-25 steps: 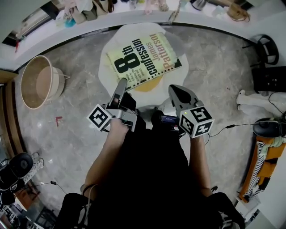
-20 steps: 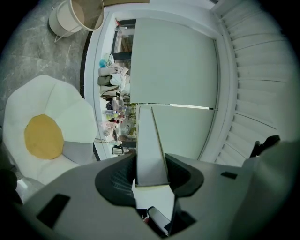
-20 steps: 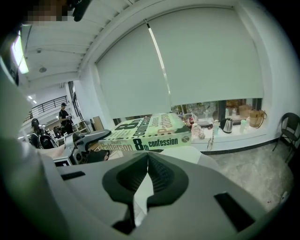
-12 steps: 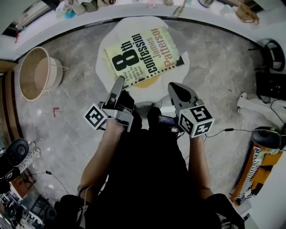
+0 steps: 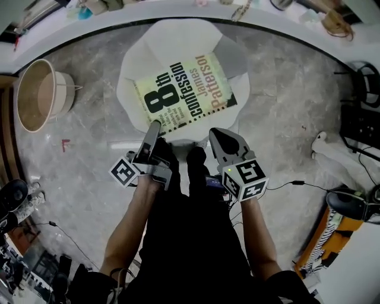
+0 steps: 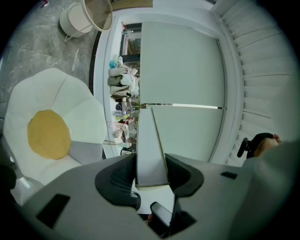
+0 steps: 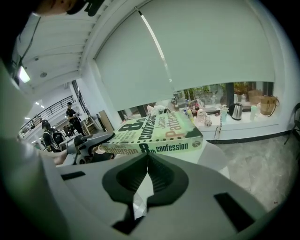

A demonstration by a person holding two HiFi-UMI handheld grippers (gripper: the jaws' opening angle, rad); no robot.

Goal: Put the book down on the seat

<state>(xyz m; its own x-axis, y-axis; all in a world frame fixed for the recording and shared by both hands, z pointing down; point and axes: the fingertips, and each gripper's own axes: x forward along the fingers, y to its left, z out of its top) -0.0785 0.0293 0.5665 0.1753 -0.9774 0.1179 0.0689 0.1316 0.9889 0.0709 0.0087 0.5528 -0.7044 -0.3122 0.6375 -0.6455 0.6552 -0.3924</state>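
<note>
Book (image 5: 185,89), one, in left claw (image 5: 155,124), one seat (image 5: 178,41)

Can't make out the yellow middle of the seat (image 5: 178,41) from the head view, totally buried under the book (image 5: 184,92). Just getting the page edge in the left gripper view, cover out of sight. Can't name the stuff on the window ledge (image 5: 119,16) either: cropped at the top, way too tiny.
</note>
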